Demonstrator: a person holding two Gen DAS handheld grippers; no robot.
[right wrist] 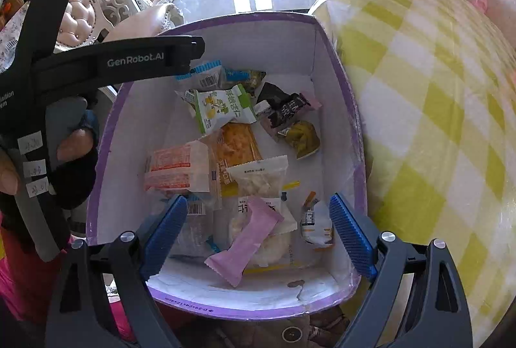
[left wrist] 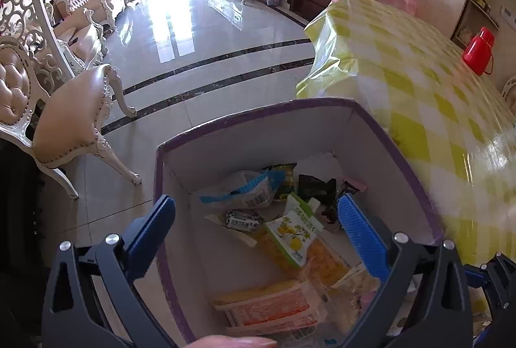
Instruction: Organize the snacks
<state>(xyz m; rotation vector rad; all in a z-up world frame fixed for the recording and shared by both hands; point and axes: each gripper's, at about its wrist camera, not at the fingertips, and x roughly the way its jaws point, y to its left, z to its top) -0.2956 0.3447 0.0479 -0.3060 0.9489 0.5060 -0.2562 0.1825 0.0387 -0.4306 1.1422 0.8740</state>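
Both our tongs, left (left wrist: 258, 225) and right (right wrist: 258, 232), gape wide, empty. Pink pack (right wrist: 246, 240) looks light, crinkly; we'd pinch its middle.

In the left wrist view, the near end of the purple-rimmed box (left wrist: 290, 109) is cut off by the bottom edge, and the orange-striped packet (left wrist: 274, 312) runs out of frame there behind a fingertip (left wrist: 232, 342). The left tool (left wrist: 258, 238) hides part of the box's side walls behind its blue pads (left wrist: 362, 238). Print on the green lemon packet (left wrist: 295, 235) is too small to read. In the right wrist view, the right tool (right wrist: 258, 238) covers a clear packet (right wrist: 193, 225), and the left tool's black body (right wrist: 113, 58) hides the box's far left corner. The tabletop (right wrist: 435, 122) under its yellow check cover smears toward the right edge.
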